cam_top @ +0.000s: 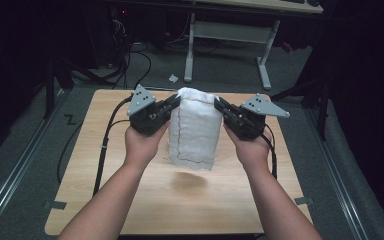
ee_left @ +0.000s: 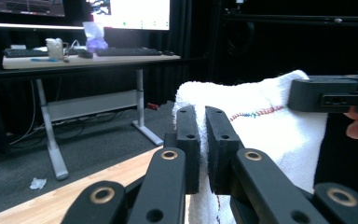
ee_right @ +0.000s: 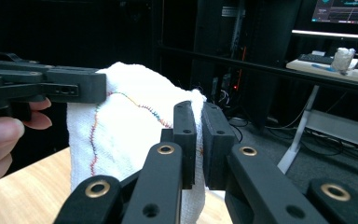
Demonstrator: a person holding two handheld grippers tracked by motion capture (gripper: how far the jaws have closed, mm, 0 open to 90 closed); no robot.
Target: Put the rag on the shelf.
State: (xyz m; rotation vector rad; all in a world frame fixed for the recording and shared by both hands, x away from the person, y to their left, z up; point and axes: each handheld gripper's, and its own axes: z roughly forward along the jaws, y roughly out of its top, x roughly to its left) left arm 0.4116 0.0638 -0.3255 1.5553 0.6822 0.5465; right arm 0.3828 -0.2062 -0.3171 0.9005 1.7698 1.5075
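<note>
High view: a white towel hangs in the air above the middle of the wooden tabletop, stretched between the two tongs and held clear of the wood, with a soft shadow on the surface under its lower edge. It is folded into a tall, narrow block, fluffy in texture, its top rounded and bulging toward the far edge of the tabletop. A thin line of dark stitching runs down its left side and curves along the bottom hem.

The left tongs pinch the upper left corner of the towel, and the right tongs pinch the upper right corner, both at about the same height. Each is carried in one of the person's hands, whose forearms come in from the near edge.

Left gripper view: the two black jaws stand nearly together with a fold of the towel clamped between them; the terry loops are plain to see, and the stitched seam shows red and blue thread. The right tongs grip the far corner.

Right gripper view: the jaws are likewise closed on the cloth's edge, and the multicoloured seam on the towel wanders across and down. The left tongs clamp the opposite corner.
</note>
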